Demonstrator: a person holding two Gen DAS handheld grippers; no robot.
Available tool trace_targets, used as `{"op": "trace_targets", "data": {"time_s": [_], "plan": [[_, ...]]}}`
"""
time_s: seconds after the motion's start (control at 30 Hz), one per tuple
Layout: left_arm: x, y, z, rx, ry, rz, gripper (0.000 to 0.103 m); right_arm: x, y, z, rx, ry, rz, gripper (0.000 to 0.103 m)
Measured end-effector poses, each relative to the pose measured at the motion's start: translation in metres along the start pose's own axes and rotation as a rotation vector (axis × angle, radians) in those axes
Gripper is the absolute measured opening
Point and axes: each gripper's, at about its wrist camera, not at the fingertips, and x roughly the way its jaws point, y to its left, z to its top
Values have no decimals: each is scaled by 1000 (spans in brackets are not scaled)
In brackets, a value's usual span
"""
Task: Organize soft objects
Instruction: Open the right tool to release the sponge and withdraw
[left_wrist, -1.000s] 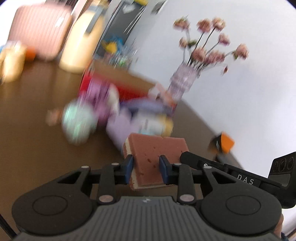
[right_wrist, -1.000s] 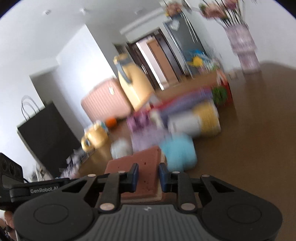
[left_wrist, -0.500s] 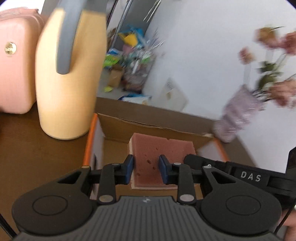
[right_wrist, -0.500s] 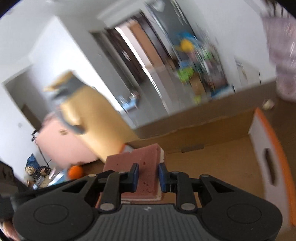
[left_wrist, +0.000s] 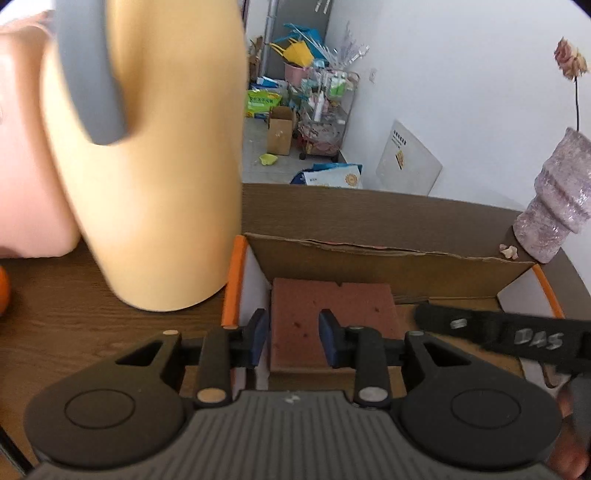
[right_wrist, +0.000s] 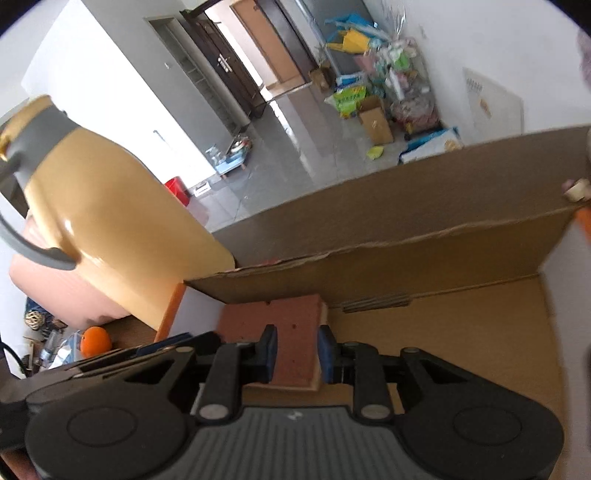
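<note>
A reddish-brown sponge (left_wrist: 332, 306) with a cream underside lies low in the left end of an open cardboard box (left_wrist: 388, 266), close to its back wall. My left gripper (left_wrist: 293, 339) is over the sponge's left part and its jaws are opening. A thin gap shows between the left pad and the sponge's edge. In the right wrist view my right gripper (right_wrist: 295, 350) is shut on the right part of the sponge (right_wrist: 291, 314), its pads pressing both sides. The two grippers sit side by side over the box (right_wrist: 406, 258).
A tall yellow jug (left_wrist: 155, 184) with a grey handle stands on the brown table just left of the box. A pink suitcase (left_wrist: 26, 166) is behind it. A purple vase (left_wrist: 554, 221) stands at the box's far right corner. An orange (right_wrist: 95, 341) lies at the left.
Both grippers carried the sponge away from the pile of soft toys, over to the box and down into it. The left pad has come off the sponge's edge.
</note>
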Motion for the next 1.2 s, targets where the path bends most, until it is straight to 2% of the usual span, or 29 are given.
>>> {"op": "trace_targets", "data": {"time_s": [0.07,0.1,0.2,0.3,0.33,0.4,0.5,0.67,0.73,0.8,0.9,0.97,1.03,1.2], "plan": [[-14,2,-4,-6,-13,2,35,-24,0,2,-27,-29,-19,24],[-27,2,-6,-1,-24,-5,40,-44,0,0,-44,-52,-35,24],[-76,2,-19,14,-75,-22,47,-100,-3,-8,-85,-105,-78,25],[-127,3,-38,81,-140,-17,52,-161,-7,-24,-144,-163,-146,34],[-147,4,-46,90,-165,1,54,-181,-8,-33,-166,-186,-170,36],[-179,6,-59,99,-213,18,71,-217,-11,-54,-188,-227,-195,42],[-223,6,-78,127,-287,30,73,-258,-16,-82,-168,-261,-188,43],[-272,4,-110,129,-344,43,74,-296,-5,-120,-171,-321,-176,44],[-285,-1,-124,135,-375,70,82,-304,1,-134,-191,-360,-175,47],[-297,-6,-142,139,-431,112,85,-317,7,-151,-220,-403,-185,58],[-307,-8,-179,113,-530,169,85,-334,11,-184,-274,-494,-189,62],[-310,-9,-201,108,-560,189,85,-342,11,-211,-292,-548,-193,65],[-315,-12,-229,102,-591,198,86,-349,10,-240,-310,-593,-212,71],[-335,-17,-296,120,-663,194,93,-360,9,-308,-323,-698,-217,75]]}}
